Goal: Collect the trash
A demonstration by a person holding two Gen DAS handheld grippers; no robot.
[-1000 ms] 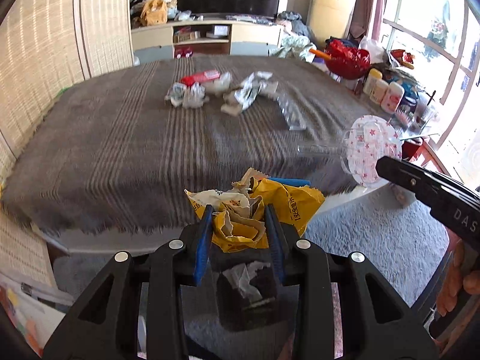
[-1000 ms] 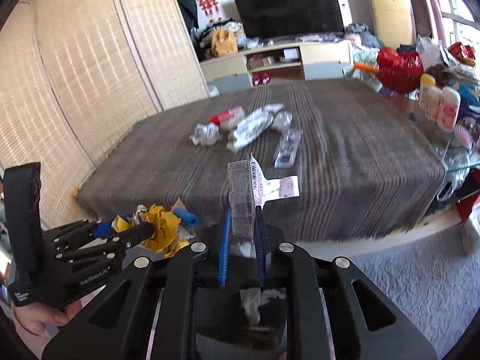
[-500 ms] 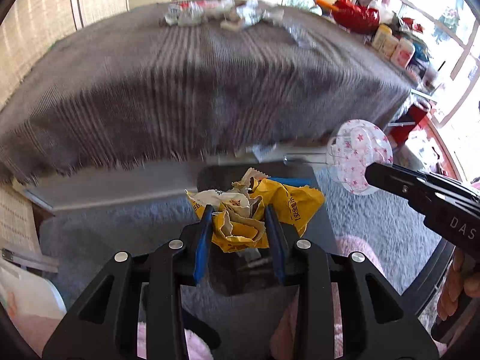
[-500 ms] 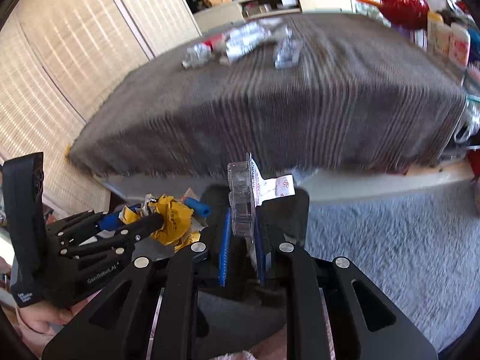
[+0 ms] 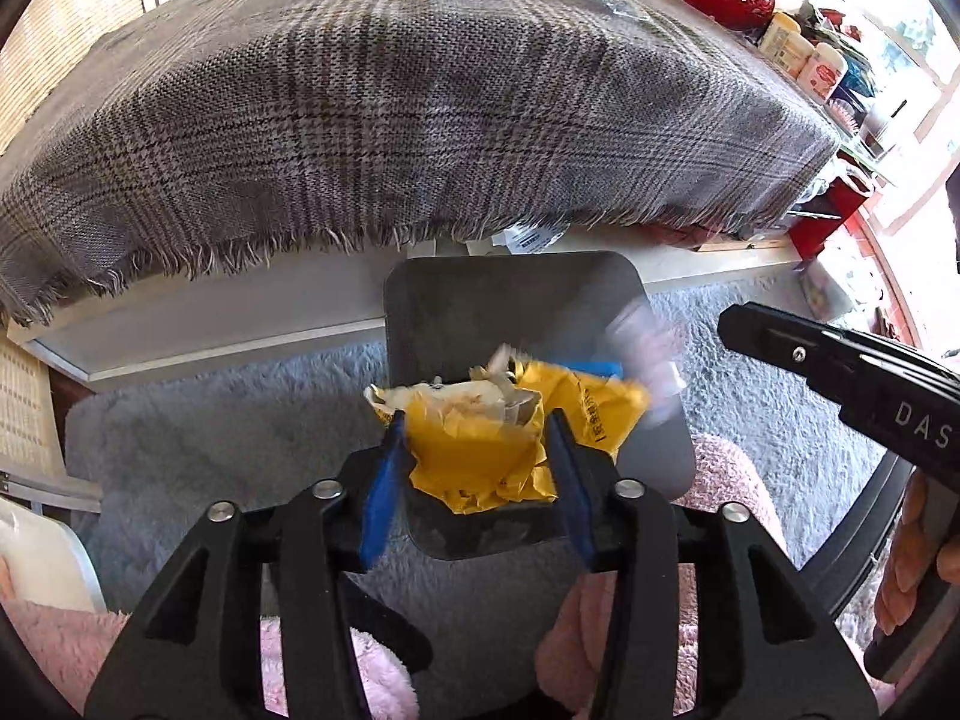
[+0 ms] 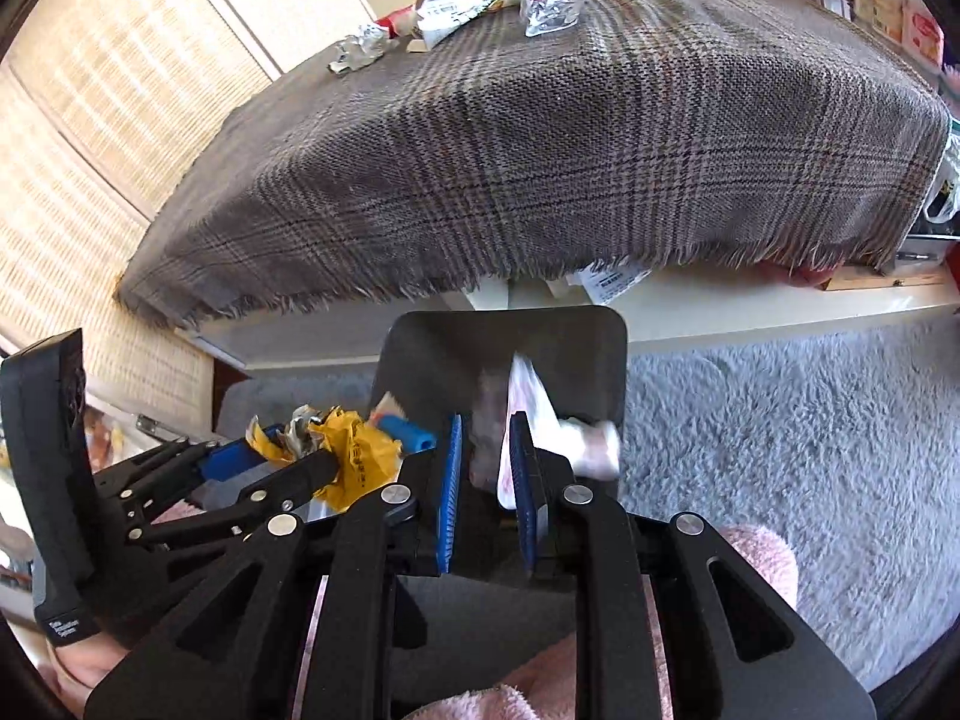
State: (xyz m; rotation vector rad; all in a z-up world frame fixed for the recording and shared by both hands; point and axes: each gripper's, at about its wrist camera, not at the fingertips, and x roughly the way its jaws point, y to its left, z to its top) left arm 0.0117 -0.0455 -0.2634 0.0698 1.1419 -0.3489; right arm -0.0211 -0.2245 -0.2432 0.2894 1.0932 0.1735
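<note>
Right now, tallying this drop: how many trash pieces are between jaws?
2. A yellow wrapper between the jaws of the left gripper, just now opening; blurred clear packaging between those of the right gripper.

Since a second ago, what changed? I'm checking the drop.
Both grippers came down over the dark square bin. The left gripper jaws have just been opening around the crumpled yellow wrapper; the right gripper loosens on the blurred clear plastic packaging. Remaining trash on the plaid tablecloth stayed.
</note>
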